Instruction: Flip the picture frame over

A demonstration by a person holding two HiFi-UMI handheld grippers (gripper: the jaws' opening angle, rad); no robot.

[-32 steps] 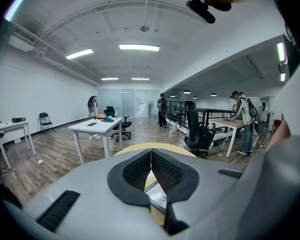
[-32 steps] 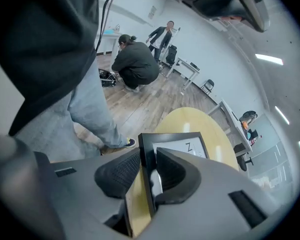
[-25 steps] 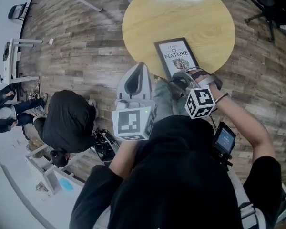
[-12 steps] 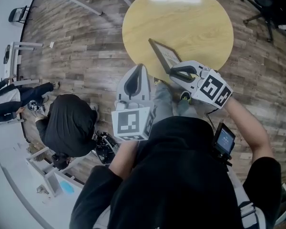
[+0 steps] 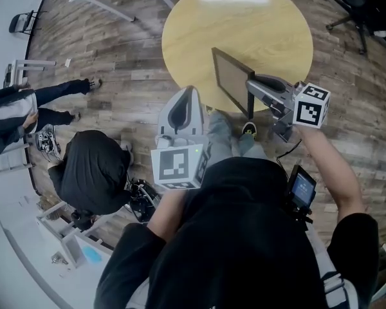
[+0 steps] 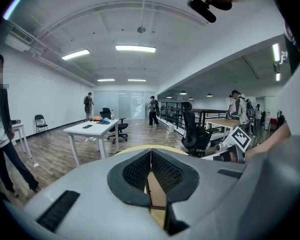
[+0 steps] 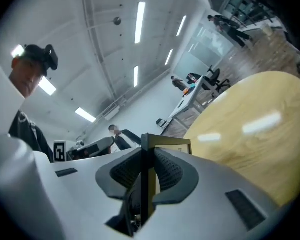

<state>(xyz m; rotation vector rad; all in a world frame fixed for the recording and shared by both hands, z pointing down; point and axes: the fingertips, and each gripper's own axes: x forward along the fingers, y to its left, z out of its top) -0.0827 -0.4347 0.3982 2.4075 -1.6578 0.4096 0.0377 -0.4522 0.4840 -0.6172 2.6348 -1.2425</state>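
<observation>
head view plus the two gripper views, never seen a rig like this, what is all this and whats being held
No robot here: a person holds a two-jaw gripper in each hand. The head view looks down from a camera on the person's head; each gripper view looks along that gripper's own jaws. The right gripper is shut on the picture frame, holding it on edge over the round wooden table, plain brown side toward the head camera. The table looks otherwise bare. The left gripper is shut and empty.
</observation>
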